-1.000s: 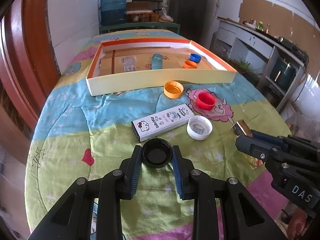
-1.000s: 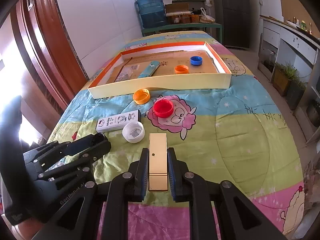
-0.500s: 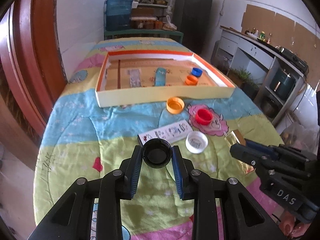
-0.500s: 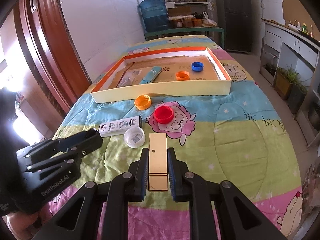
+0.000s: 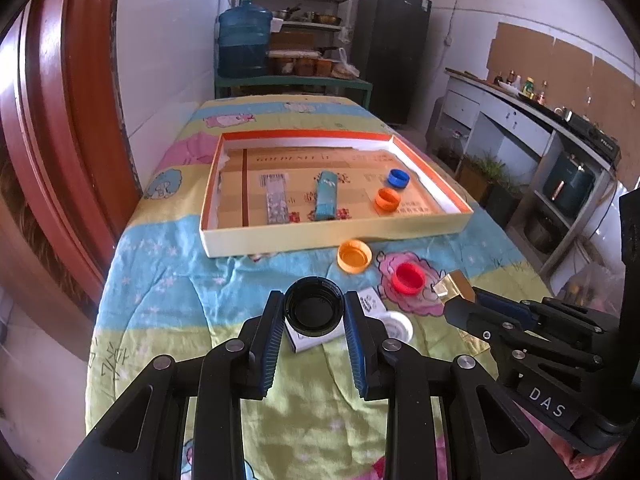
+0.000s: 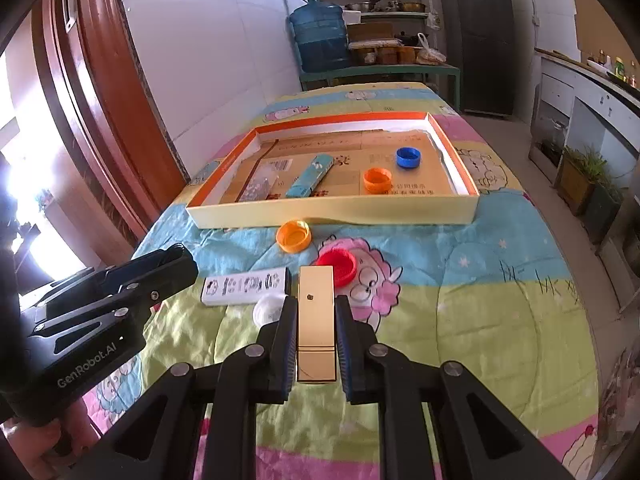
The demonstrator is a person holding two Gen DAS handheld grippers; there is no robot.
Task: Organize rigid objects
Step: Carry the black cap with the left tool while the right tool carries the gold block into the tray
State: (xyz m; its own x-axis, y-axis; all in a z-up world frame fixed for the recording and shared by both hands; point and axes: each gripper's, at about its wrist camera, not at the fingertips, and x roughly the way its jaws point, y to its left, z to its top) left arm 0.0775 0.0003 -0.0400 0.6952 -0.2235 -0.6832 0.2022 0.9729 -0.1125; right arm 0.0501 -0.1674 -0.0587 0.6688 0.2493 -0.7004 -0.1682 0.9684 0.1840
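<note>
My left gripper is shut on a black cap, held above the quilt. My right gripper is shut on a gold rectangular box, also lifted; it shows in the left wrist view. On the quilt lie an orange cap, a red cap, a white cap and a white printed box. The shallow orange-rimmed tray beyond holds a blue cap, an orange cap, a teal box and a patterned strip.
The table is covered by a colourful quilt. A red wooden door frame and white wall stand at the left. A counter runs along the right. Shelves with a blue water bottle stand behind the table.
Both grippers have risen and moved forward toward the tray, each keeping its object; the loose caps and printed box now lie closer below them.
</note>
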